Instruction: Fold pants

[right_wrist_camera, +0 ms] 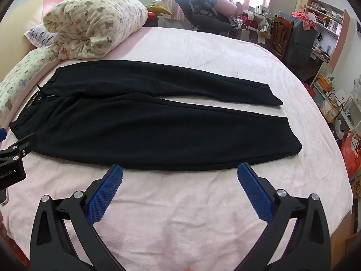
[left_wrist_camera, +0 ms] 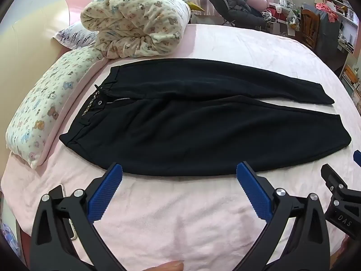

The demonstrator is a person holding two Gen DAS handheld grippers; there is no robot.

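Both tools gape wide, holding nothing: left tool (left_wrist_camera: 179, 169), right tool (right_wrist_camera: 179, 170). Just ahead of each, the pants (left_wrist_camera: 203, 122) lie flat on the bed (left_wrist_camera: 158, 214), long axis crosswise, waistband nearer the left tool, cuffs nearer the right.

right gripper (right_wrist_camera: 179, 176): jaws wide apart, empty, above pink bedsheet (right_wrist_camera: 180, 214) | black pants (right_wrist_camera: 144, 117): flat, unfolded, waistband left, legs right, slightly splayed | left gripper (right_wrist_camera: 13, 155): at left edge, near waistband | rolled quilt (right_wrist_camera: 94, 22): behind pants
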